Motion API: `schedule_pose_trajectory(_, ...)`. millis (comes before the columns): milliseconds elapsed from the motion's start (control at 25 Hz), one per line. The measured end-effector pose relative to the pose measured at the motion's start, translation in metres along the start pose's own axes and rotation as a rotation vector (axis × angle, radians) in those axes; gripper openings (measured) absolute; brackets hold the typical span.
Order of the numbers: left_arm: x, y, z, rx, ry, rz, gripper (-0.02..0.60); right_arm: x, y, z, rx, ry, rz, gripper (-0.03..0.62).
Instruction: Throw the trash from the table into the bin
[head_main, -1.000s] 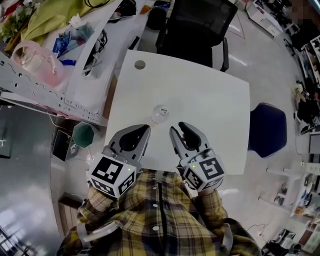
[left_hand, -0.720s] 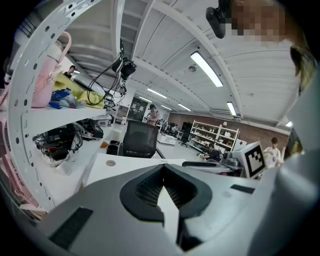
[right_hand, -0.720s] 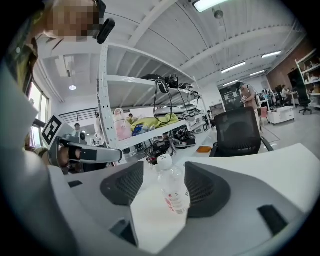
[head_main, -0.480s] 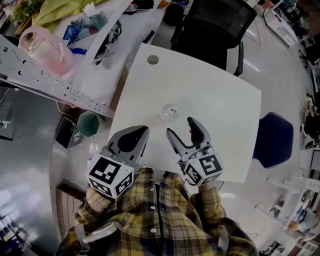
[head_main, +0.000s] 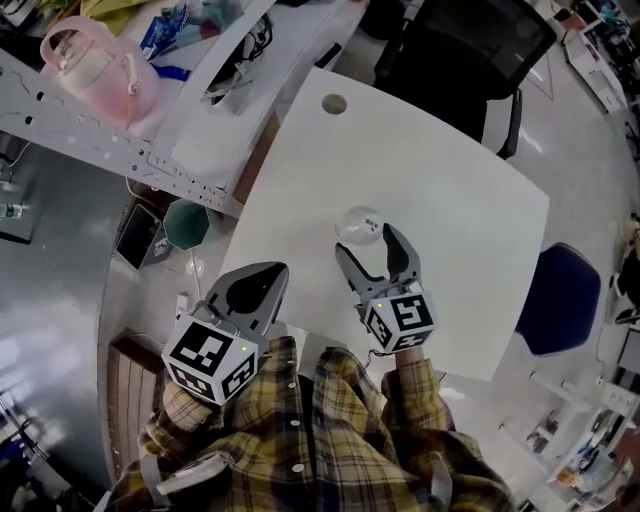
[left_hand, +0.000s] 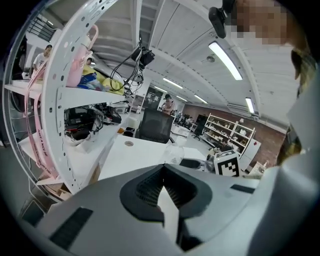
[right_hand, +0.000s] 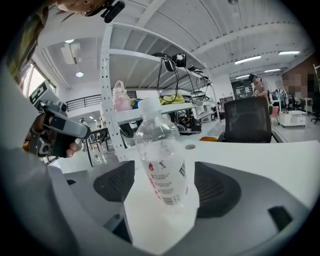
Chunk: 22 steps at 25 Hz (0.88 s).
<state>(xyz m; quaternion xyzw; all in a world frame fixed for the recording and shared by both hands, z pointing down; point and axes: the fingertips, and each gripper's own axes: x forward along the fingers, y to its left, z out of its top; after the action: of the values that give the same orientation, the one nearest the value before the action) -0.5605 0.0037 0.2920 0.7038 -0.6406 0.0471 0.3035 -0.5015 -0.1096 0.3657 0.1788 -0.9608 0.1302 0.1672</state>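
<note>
Left gripper (head_main: 270, 272) is hovering at the table's (head_main: 450, 190) near left corner, jaws closed and empty. Right gripper (head_main: 368, 243) is reaching in over the near edge. Its jaws have just been opening and are standing wide around the upright plastic bottle (head_main: 358, 224), not pressing it. Nothing is binned yet; grasping, carrying and dropping are remaining.

One clear bottle (head_main: 358, 224), one white table (head_main: 450, 190), one black office chair (head_main: 470, 40)
</note>
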Motion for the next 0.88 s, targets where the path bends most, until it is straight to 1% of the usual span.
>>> schedule_pose_trajectory(200,-0.001,0.001,-0.015,-0.023,0.026,0.023,0.009,0.015,-0.005,-0.012,-0.011,0.015,0.025,0.348)
schedule_pose_trajectory(400,-0.006,0.006,-0.025,-0.049,0.034,0.052,0.009,0.026,-0.004,-0.018,-0.024,0.023,0.042,0.347)
schedule_pose_trajectory(600,-0.014,0.017,-0.024,-0.065,0.018,0.08,0.009,0.033,-0.006,-0.019,-0.041,0.032,0.022,0.345)
schedule_pose_trajectory(640,-0.016,0.018,-0.024,-0.067,0.015,0.083,0.008,0.033,-0.006,-0.02,-0.047,0.038,0.023,0.34)
schedule_pose_trajectory(680,-0.017,0.019,-0.024,-0.069,0.012,0.085,0.008,0.034,-0.005,-0.021,-0.054,0.045,0.024,0.321)
schedule_pose_trajectory(880,-0.021,0.023,-0.02,-0.068,-0.002,0.081,0.008,0.034,-0.001,-0.02,-0.046,0.055,0.023,0.308)
